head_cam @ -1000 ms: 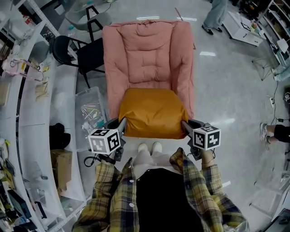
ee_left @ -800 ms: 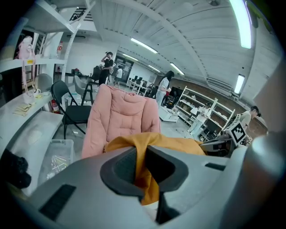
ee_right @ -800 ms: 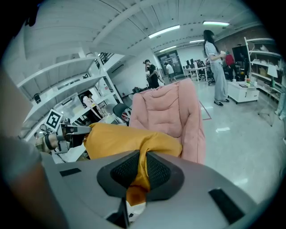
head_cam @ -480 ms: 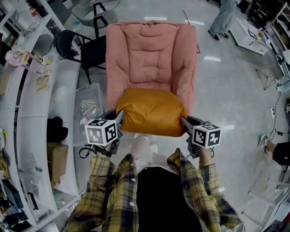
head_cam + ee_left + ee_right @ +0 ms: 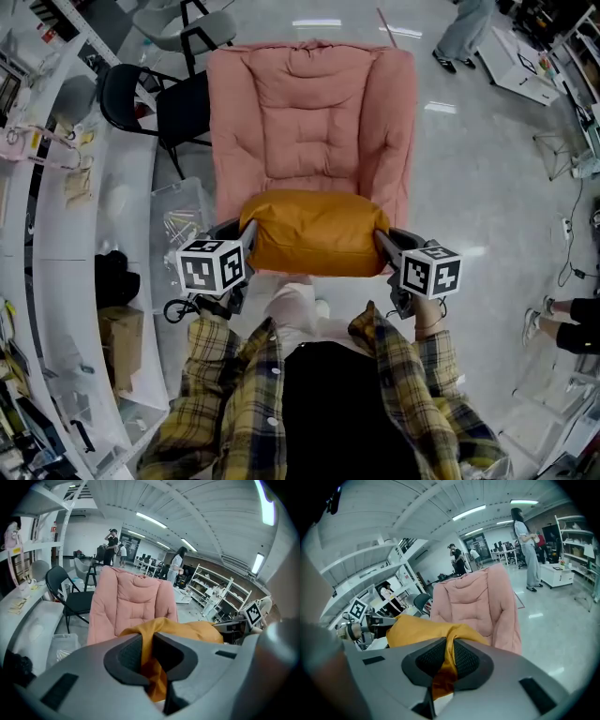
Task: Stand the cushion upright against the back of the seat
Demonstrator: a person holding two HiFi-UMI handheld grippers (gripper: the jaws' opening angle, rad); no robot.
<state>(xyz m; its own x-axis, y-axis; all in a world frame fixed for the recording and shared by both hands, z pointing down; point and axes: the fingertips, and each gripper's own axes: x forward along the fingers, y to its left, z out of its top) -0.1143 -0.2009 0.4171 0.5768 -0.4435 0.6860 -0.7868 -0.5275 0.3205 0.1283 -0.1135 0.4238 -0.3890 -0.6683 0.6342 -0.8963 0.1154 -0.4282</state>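
Nearest, a person in a yellow plaid shirt (image 5: 234,412) holds both tools forward. The left gripper (image 5: 248,234) pinches a fabric fold at the left corner of the mustard-orange soft cushion (image 5: 314,232). The right gripper (image 5: 382,242) pinches its right corner. The cushion spans between them at the near edge of the padded pink fabric armchair (image 5: 314,112), well short of the backrest. A black folding chair (image 5: 178,108) stands far left.

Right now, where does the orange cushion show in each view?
Head view: orange cushion at the picture's centre, just above the person's shirt.
Left gripper view: centre-right, with a fold pinched in the jaws.
Right gripper view: centre-left, with a fold pinched in the jaws.
Shared landmark: the pink armchair, behind the cushion in all three views.
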